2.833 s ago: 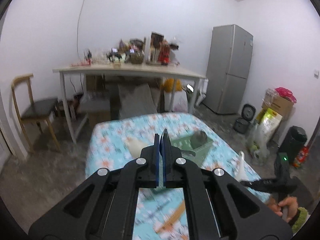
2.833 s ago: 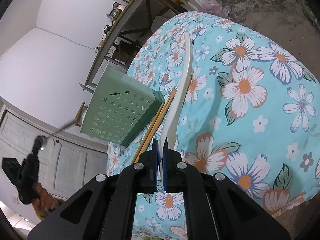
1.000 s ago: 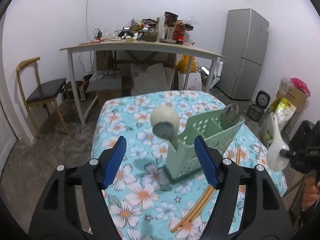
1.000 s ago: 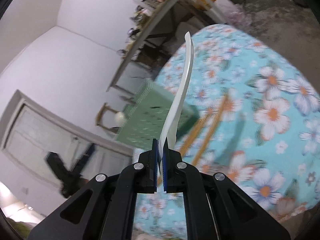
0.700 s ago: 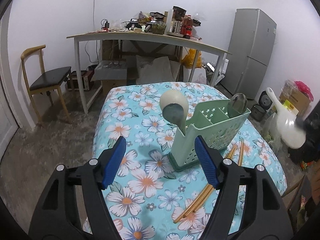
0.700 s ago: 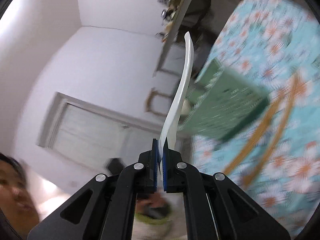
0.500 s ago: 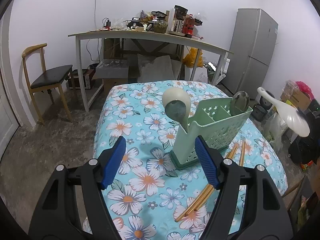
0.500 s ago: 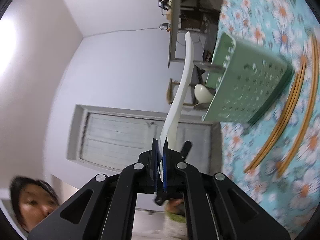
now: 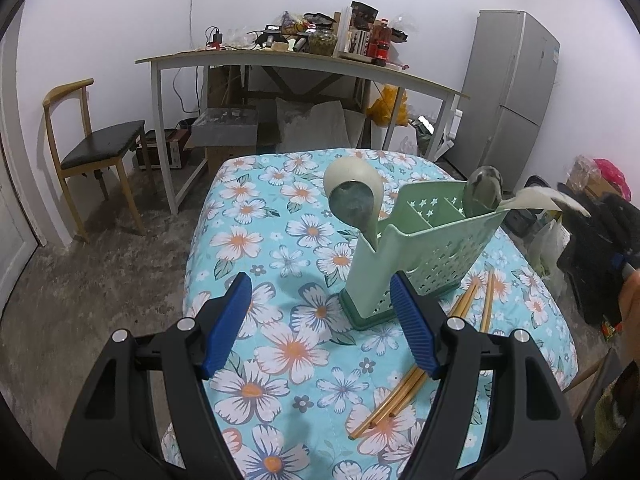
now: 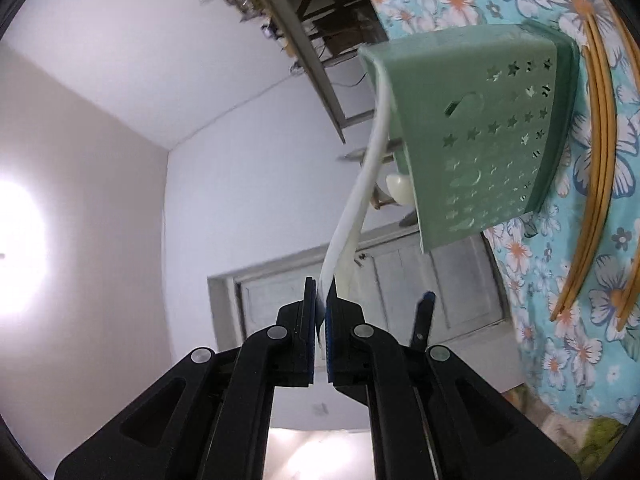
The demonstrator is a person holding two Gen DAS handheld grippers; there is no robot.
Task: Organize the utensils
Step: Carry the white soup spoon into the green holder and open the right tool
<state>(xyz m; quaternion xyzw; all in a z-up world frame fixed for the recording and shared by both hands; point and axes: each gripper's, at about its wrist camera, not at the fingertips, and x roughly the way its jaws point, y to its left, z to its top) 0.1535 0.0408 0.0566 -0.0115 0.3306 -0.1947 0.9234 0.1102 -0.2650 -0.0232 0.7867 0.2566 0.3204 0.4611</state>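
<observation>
White plastic rice paddle (image 10: 362, 196) sits clamped in the right tongs (image 10: 319, 312), its handle tip at the green utensil caddy's (image 9: 436, 248) rim on the floral bench (image 9: 280, 240). Left tongs (image 9: 320, 312) gape, empty.

Your room is evenly and fairly brightly lit with cool, soft light. In your right view a lamp (image 10: 16, 248) burns out to white glare at the left edge. Shadows on the table (image 9: 248, 216) are faint and soft beneath your left tool (image 9: 320, 320). Both fisheye views bend straight lines and darken at the corners. The right view is slightly smeared; the white spoon (image 10: 360, 200) looks soft.
</observation>
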